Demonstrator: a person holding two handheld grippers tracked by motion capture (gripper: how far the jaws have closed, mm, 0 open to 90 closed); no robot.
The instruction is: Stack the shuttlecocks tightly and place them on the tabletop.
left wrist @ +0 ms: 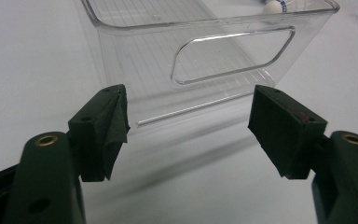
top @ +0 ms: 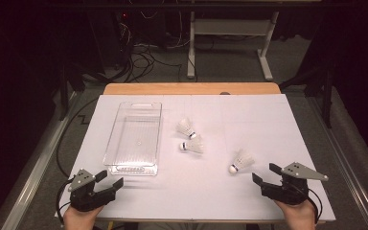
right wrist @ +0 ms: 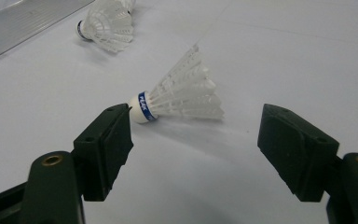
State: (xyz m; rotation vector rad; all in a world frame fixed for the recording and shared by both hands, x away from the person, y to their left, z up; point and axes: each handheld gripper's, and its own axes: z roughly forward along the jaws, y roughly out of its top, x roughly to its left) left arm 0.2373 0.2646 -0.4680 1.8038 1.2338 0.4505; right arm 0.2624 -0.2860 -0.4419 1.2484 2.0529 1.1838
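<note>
Right claw (right wrist: 196, 140) is wide open and empty, sitting low over the table (top: 211, 191), and the near shuttlecock (right wrist: 179, 100) lies on its side just beyond the jaws, cork toward my left jaw, feathers fanning away to the right. In the high view that shuttlecock (top: 240, 161) rests near the right claw (top: 267, 176), well apart from the bin (top: 135, 138). Left claw (left wrist: 189, 123) is spread open too, holding nothing, pointed at the bin's (left wrist: 233, 56) near wall with its handle slot.

Here's my worry: the cork sits almost in line with one jaw tip. If I push forward like this, I judge that jaw nudges the cork and the shuttlecock spins or rolls off instead of landing between the pads. Closing on the feathers is the other risk; they look flimsy, likely to crush or slip out on the lift.

Two more shuttlecocks (top: 189, 135) lie close together beside the bin, so a skidding one could knock into them. And the left claw, close to that light clear bin, could shove it across the table if I drift forward.
</note>
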